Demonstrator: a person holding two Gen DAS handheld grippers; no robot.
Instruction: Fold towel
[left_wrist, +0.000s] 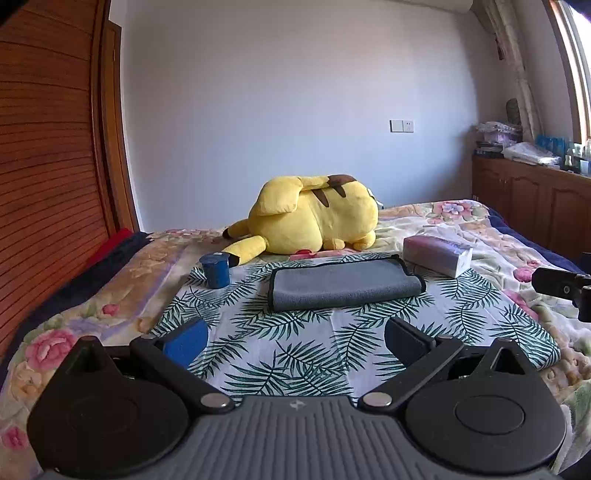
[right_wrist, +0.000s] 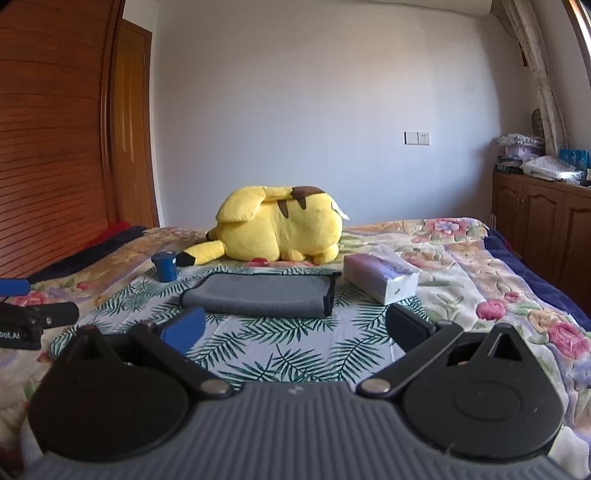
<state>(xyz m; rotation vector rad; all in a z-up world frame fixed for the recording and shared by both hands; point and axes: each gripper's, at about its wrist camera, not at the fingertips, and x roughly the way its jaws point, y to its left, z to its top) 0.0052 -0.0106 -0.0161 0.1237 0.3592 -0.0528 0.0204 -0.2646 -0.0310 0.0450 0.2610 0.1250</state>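
Note:
A grey towel with black edging (left_wrist: 345, 284) lies folded on a leaf-print cloth (left_wrist: 295, 354) on the bed; it also shows in the right wrist view (right_wrist: 258, 295). My left gripper (left_wrist: 295, 341) is open and empty, hovering short of the towel's near edge. My right gripper (right_wrist: 295, 328) is open and empty, also just short of the towel. Part of the right gripper shows at the left wrist view's right edge (left_wrist: 563, 286), and part of the left gripper at the right wrist view's left edge (right_wrist: 33, 314).
A yellow plush toy (left_wrist: 314, 221) lies behind the towel. A blue cup (left_wrist: 216, 271) stands to the towel's left, a tissue pack (left_wrist: 437, 254) to its right. A wooden wardrobe (left_wrist: 48, 147) is on the left, cabinets (left_wrist: 535, 206) on the right.

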